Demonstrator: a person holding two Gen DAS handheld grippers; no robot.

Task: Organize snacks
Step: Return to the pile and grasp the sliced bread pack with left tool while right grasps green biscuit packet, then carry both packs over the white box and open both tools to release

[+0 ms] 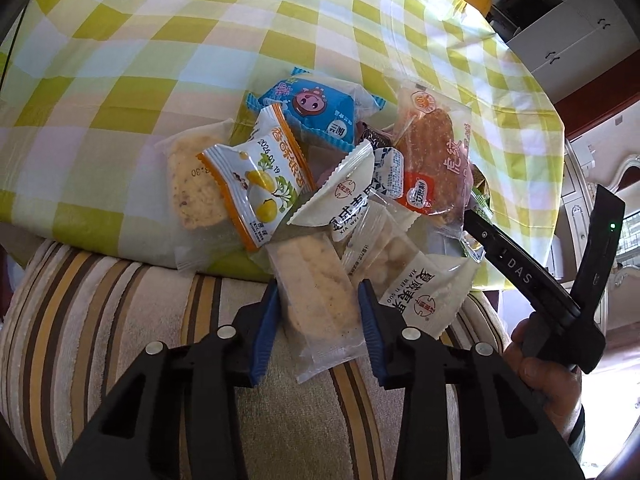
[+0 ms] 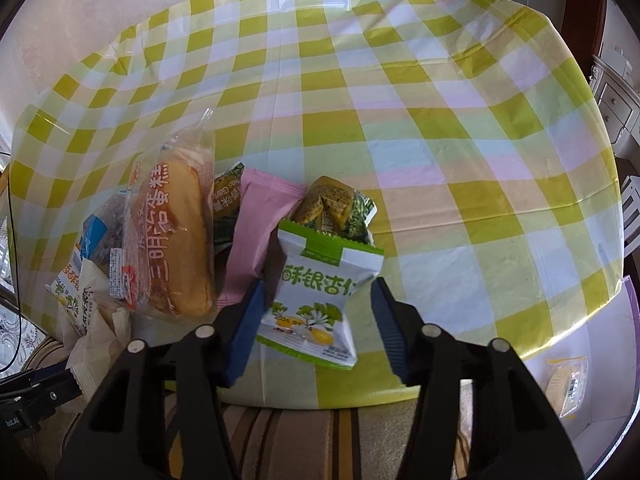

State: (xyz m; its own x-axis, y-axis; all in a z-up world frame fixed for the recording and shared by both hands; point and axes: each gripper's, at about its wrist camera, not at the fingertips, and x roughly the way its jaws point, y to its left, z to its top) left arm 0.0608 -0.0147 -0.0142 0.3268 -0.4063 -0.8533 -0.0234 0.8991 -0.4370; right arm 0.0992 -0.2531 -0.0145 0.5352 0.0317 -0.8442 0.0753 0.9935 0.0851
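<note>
Clear cracker packet [image 1: 316, 300] pinched by left hand-held gripper [image 1: 318, 320].

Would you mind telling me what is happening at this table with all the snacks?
A person is sorting a pile of packaged snacks on a green-checked tablecloth with two handheld grippers. The left gripper is clamped on a clear-wrapped biscuit at the table's edge. The right gripper grips a green-and-white ginkgo nut packet.

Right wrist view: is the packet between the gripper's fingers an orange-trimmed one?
No, the packet between the right gripper fingers is white with green trim.
</note>
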